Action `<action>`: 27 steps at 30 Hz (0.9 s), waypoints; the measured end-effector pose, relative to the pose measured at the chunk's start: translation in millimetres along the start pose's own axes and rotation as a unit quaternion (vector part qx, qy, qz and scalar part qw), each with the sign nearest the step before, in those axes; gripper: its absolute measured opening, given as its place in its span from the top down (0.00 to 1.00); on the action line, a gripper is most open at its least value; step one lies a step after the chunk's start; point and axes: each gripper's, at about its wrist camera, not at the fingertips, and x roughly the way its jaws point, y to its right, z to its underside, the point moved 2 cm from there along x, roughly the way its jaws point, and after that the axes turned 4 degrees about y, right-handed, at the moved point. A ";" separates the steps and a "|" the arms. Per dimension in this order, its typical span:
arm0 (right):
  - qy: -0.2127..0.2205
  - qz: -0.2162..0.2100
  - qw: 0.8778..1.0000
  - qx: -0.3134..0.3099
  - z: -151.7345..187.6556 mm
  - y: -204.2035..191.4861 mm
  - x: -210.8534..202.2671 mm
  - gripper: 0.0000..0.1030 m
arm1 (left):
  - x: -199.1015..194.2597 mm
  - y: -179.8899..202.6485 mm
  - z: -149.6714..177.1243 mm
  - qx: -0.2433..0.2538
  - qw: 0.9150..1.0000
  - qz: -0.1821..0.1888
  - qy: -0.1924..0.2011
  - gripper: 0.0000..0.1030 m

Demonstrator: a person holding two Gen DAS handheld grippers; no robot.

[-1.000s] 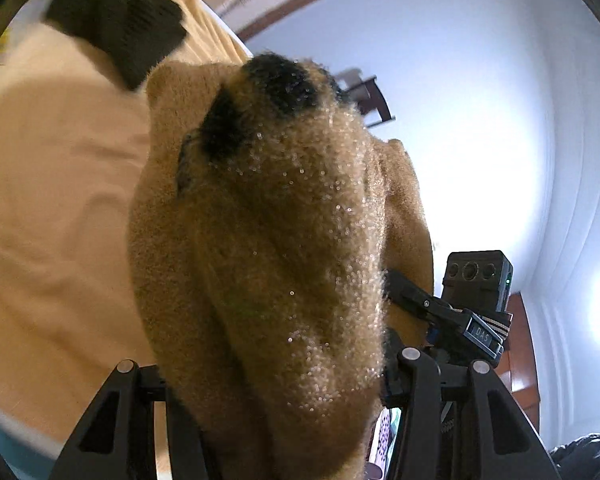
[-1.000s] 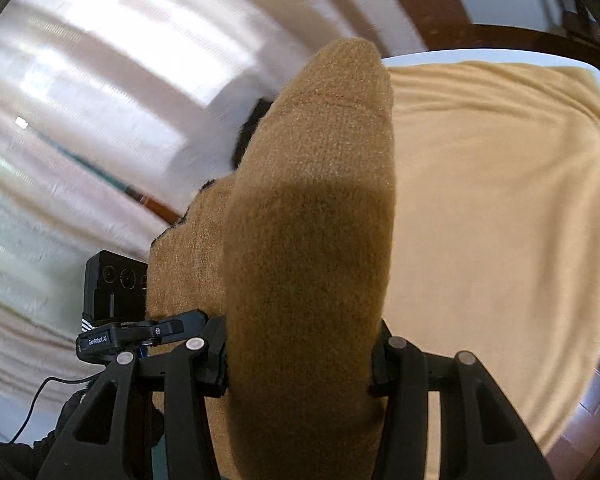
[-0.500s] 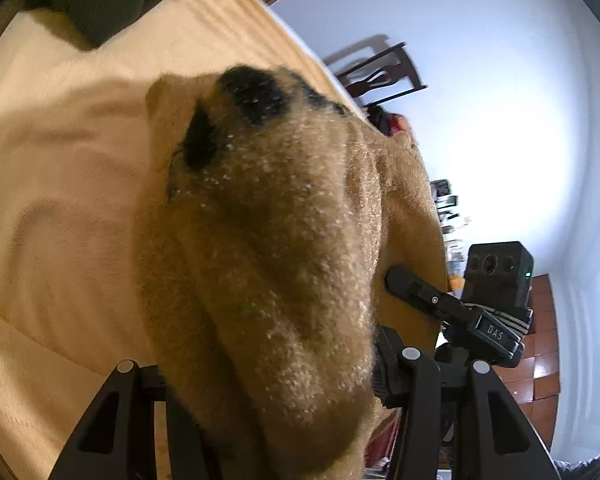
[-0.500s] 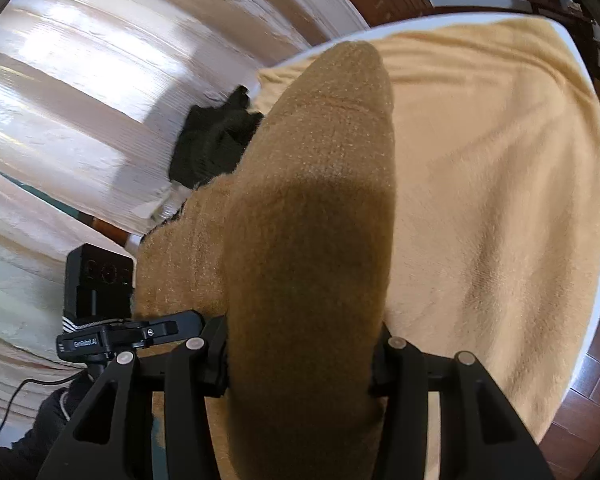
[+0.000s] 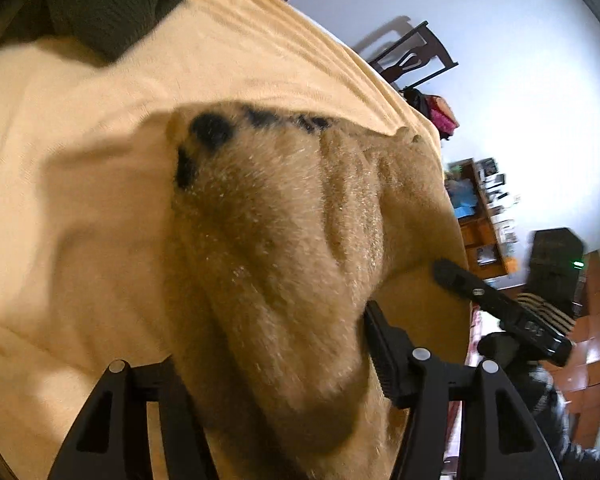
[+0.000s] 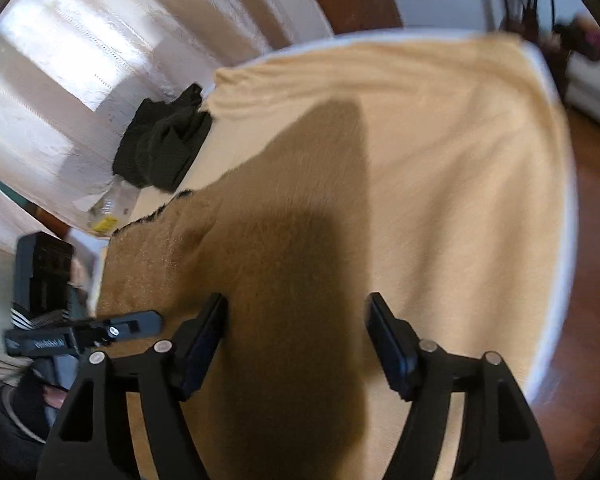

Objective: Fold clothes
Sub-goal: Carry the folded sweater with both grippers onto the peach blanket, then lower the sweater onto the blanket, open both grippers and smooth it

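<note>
A fuzzy tan garment (image 5: 284, 248) with black trim along one edge lies partly spread over the pale yellow blanket (image 5: 60, 152) on the bed. The left gripper (image 5: 276, 364) has its fingers closed on a thick bunch of it. The right gripper (image 6: 296, 336) has its fingers set wide, with the tan cloth between them; whether they press it cannot be told. A dark green knit garment (image 6: 160, 144) sits at the bed's far corner.
</note>
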 end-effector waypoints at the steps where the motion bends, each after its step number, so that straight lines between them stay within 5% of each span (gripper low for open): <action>1: 0.006 0.011 1.000 -0.014 6.3 -3.3 -7.5 0.27 | -6.6 -12.8 -1.2 0.005 1.000 -0.017 0.007 0.41; 5: 0.028 0.054 0.996 -0.068 31.2 -16.5 -37.8 0.26 | -60.2 6.2 18.0 0.027 0.996 -0.070 0.054 0.41; 9: 0.046 0.096 0.987 -0.119 57.8 -30.5 -64.5 0.26 | -102.6 43.9 26.4 0.076 0.991 -0.057 0.090 0.41; 14: 0.010 0.124 0.985 -0.122 90.4 -30.2 -39.4 0.26 | -43.7 110.9 45.9 0.169 0.984 -0.024 0.054 0.41; 19: -0.013 0.150 0.981 -0.119 109.2 -23.9 -20.5 0.26 | -0.7 81.5 70.4 0.166 0.983 -0.073 0.004 0.41; 27: -0.016 0.184 0.975 -0.127 109.5 -21.9 -16.9 0.22 | -5.6 65.6 69.8 0.144 0.989 -0.032 0.021 0.41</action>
